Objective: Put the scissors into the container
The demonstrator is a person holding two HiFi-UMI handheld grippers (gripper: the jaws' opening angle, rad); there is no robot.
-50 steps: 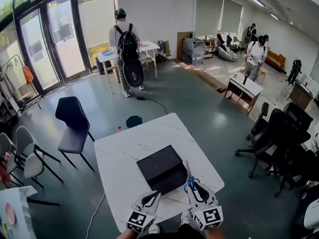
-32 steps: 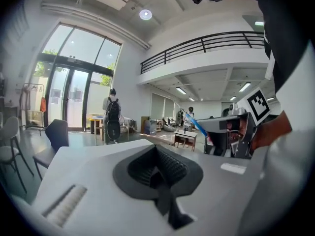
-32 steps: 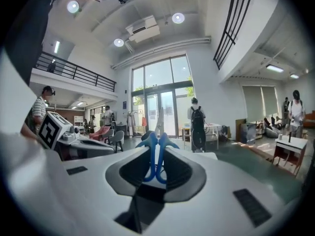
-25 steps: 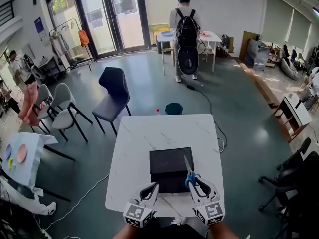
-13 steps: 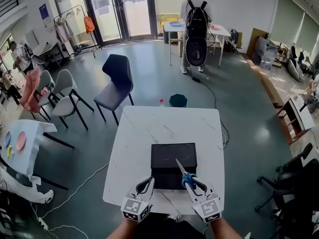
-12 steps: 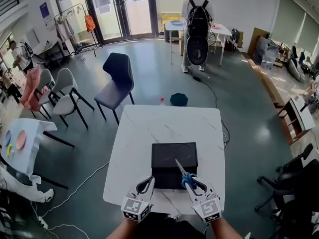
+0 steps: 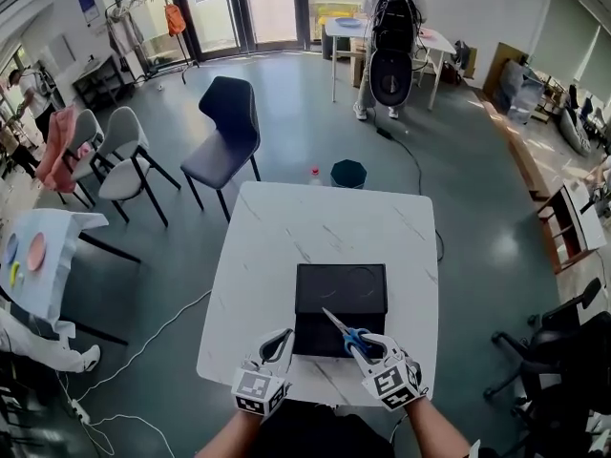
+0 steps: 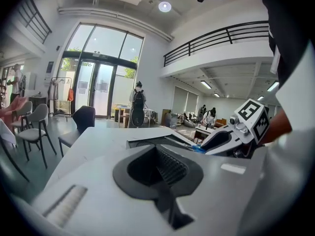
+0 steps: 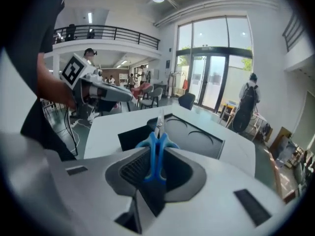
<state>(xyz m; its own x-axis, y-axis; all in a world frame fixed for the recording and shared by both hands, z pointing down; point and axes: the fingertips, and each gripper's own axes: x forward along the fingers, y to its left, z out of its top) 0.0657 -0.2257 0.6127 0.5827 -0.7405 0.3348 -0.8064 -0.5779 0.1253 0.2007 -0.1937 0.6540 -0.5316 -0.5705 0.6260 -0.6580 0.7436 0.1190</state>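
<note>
A black box-shaped container (image 7: 341, 299) sits on the white marble table (image 7: 315, 232), towards its near edge. My right gripper (image 7: 369, 344) is shut on the blue handles of the scissors (image 7: 346, 332). Their blades point up-left over the container's near right part. In the right gripper view the scissors (image 9: 156, 151) stand between the jaws, tips towards the container (image 9: 189, 136). My left gripper (image 7: 279, 342) hovers at the container's near left corner, jaws together and empty. In the left gripper view the left gripper (image 8: 157, 167) faces the container (image 8: 150, 140) and the right gripper (image 8: 236, 134).
A dark blue chair (image 7: 229, 127) and grey chairs (image 7: 110, 156) stand left of the table. A teal stool (image 7: 348, 173) and a small bottle (image 7: 314, 172) are at its far edge. A person with a backpack (image 7: 393, 27) stands at a far table. Black office chairs (image 7: 563, 351) are on the right.
The right gripper has swung the scissors left, so the blades now lie lower and reach over the container. The head view has tipped further down. The left gripper has barely moved.
</note>
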